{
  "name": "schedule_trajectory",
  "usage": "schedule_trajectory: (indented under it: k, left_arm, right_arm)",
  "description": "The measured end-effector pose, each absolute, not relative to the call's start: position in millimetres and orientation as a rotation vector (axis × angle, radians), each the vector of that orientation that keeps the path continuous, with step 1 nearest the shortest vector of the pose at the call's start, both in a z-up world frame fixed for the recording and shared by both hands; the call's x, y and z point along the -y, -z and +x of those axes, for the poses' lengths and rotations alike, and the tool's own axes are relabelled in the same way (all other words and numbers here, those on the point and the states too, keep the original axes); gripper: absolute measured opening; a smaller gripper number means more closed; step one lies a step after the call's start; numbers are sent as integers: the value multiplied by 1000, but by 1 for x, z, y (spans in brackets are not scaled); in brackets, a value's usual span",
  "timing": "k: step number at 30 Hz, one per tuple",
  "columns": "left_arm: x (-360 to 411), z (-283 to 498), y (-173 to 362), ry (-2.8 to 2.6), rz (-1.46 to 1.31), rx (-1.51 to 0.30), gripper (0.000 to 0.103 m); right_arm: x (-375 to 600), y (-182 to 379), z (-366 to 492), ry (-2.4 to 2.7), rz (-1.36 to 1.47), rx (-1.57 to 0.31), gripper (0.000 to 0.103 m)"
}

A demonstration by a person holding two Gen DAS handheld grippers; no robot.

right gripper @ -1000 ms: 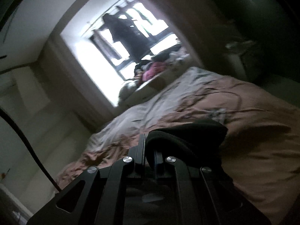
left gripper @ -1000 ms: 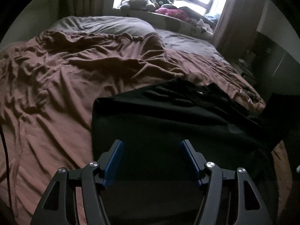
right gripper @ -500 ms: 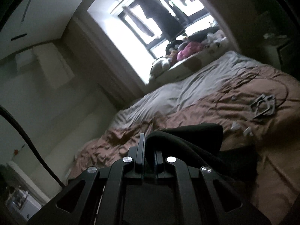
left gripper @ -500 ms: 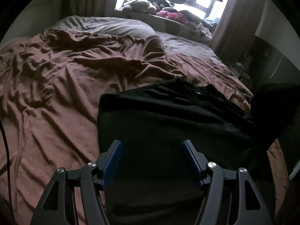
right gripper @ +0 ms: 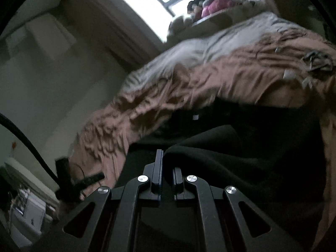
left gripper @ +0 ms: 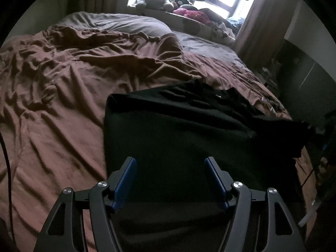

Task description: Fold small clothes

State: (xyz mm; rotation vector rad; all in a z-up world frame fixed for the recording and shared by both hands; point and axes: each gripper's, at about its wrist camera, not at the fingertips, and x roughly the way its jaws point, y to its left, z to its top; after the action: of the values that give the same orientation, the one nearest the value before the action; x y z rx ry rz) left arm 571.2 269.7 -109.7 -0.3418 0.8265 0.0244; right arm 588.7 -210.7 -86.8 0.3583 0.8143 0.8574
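Observation:
A black shirt [left gripper: 189, 130] lies spread on the brown bed sheet [left gripper: 52, 105], its collar toward the far side. My left gripper [left gripper: 170, 161] hovers over the shirt's near part, blue pads [left gripper: 126, 176] wide open with only flat cloth below them. The shirt's right edge [left gripper: 294, 130] is lifted off the bed. In the right wrist view my right gripper [right gripper: 167, 161] is shut on a fold of the black shirt [right gripper: 241, 157], which drapes away to the right of the fingers. A small white label [right gripper: 195, 117] shows on the dark cloth beyond.
The rumpled sheet stretches left and far, with a grey pillow [left gripper: 117, 23] at the head. Soft toys and pink cloth [left gripper: 189, 12] line the window sill. Small items [right gripper: 317, 61] lie on the bed's right side. Dark furniture [left gripper: 304, 69] stands right of the bed.
My right gripper has swung down and tipped toward the bed with the shirt fold in it, and the shirt's right edge has come in over the bed. The left gripper has barely moved.

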Motion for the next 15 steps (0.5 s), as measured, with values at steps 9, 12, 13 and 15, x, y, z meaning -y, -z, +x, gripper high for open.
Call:
schedule_trajectory:
  k: [9, 12, 13, 15]
  left_arm:
    - [-252, 581, 114, 7, -341, -850, 69]
    - [-243, 584, 110, 16, -324, -856, 69]
    - [-239, 585, 109, 20, -317, -857, 69]
    - [-229, 589, 104, 32, -304, -861, 69]
  right_arm:
    - [171, 100, 584, -875, 267, -1073, 24]
    - [178, 100, 585, -872, 284, -1126, 70]
    - [183, 101, 585, -873, 291, -1131, 71]
    - [196, 102, 585, -871, 304, -1152, 71]
